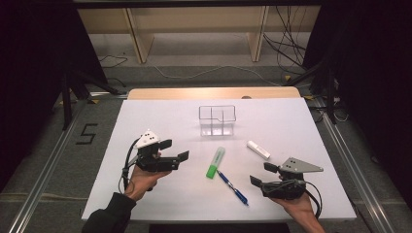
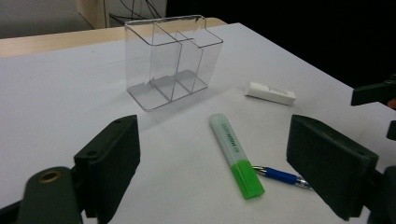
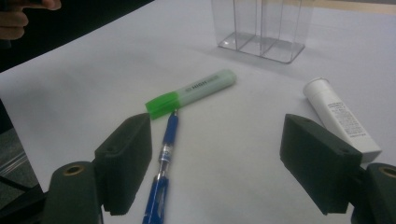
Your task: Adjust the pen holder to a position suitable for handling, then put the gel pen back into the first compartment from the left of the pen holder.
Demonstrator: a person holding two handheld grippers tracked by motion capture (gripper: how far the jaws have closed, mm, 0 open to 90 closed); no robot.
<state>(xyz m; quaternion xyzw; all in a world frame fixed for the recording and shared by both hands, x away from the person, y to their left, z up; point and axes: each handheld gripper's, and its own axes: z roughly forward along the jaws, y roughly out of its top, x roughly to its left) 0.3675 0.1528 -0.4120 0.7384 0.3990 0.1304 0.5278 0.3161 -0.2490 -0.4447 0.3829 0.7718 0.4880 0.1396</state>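
A green highlighter lies mid-table, its cap toward me. The tip of a blue pen touches that cap. A white tube lies to their right. Behind them stands a clear plastic organizer with three compartments, nothing in it. My left gripper is open to the left of the highlighter, pointing at it. My right gripper is open near the pen's rear end. Neither holds anything.
All items rest on a white board over a wooden table. A wooden shelf frame and floor cables lie beyond the far edge. Black stands flank the table.
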